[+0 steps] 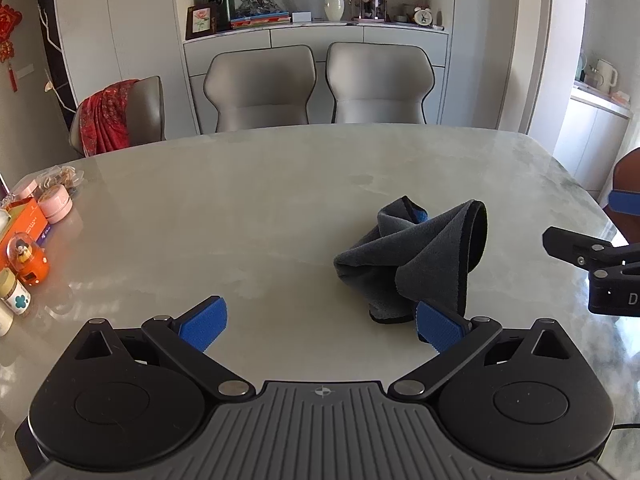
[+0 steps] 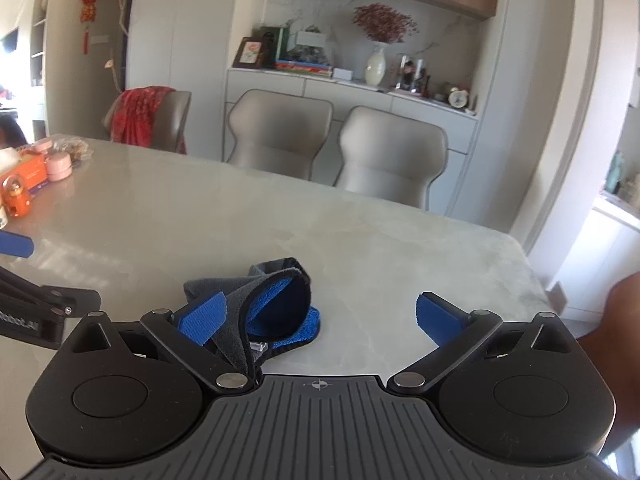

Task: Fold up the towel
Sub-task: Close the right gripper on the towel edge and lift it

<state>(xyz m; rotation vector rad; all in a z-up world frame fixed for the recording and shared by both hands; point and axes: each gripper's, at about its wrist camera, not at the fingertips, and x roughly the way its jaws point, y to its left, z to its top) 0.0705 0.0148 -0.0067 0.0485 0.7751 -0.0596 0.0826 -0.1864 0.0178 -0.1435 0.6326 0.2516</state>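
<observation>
A grey towel (image 1: pixel 416 256) with a blue underside lies crumpled in a heap on the marble table (image 1: pixel 240 208). My left gripper (image 1: pixel 320 324) is open; its right pad touches the towel's near edge. In the right wrist view the towel (image 2: pixel 264 304) lies bunched by the left finger of my right gripper (image 2: pixel 320 320), which is open and empty, with a grey fold draped between the fingers near the left one. The right gripper's black body (image 1: pixel 600 268) shows at the right edge of the left wrist view.
Jars, boxes and an orange toy (image 1: pixel 28 256) crowd the table's left end. Two grey chairs (image 1: pixel 320 84) stand behind the far edge, a third with a red cloth (image 1: pixel 108 116) at the left. A sideboard with a vase stands behind.
</observation>
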